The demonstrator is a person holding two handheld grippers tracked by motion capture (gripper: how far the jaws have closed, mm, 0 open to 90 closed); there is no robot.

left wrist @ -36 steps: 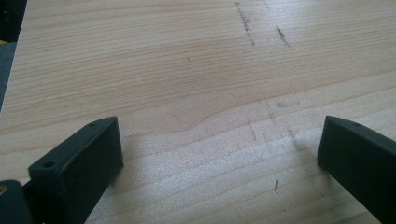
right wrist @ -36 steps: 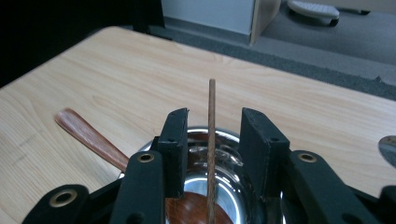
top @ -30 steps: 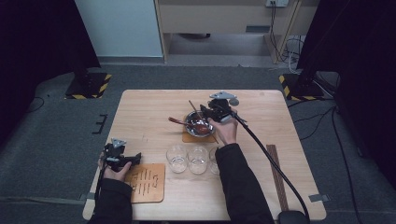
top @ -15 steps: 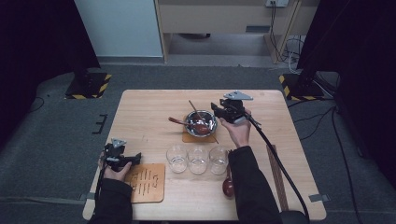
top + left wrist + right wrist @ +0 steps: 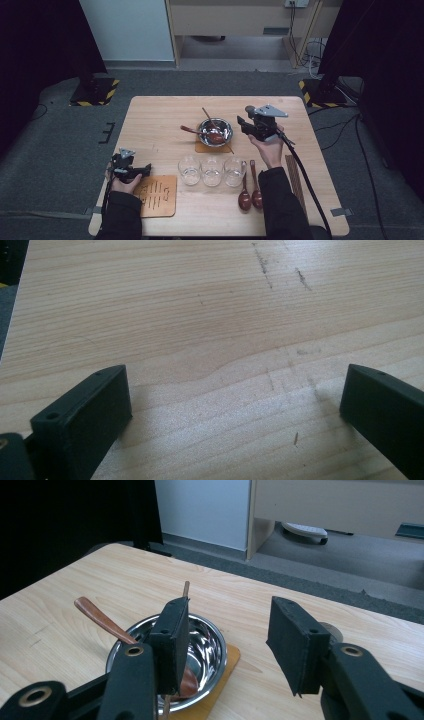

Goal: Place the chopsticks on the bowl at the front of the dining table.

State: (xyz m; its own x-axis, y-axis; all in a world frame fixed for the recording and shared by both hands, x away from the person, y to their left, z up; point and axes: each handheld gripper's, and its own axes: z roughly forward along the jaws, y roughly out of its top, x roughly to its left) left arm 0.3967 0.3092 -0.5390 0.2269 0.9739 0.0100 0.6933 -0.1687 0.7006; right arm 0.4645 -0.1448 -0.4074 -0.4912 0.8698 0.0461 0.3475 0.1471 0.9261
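**My right gripper beside the bowl, nothing held**

My right gripper point(image 5: 244, 123) hangs just right of the steel bowl point(image 5: 215, 132), which sits on a coaster point(image 5: 202, 148) near the desk's middle. Its jaws have just been opening and stand partly apart with nothing between them. In the right gripper view one jaw hides part of the brown spoon point(image 5: 107, 622) lying in the bowl. My left gripper point(image 5: 145, 169) rests at the near left corner, jaws wide over bare wood.
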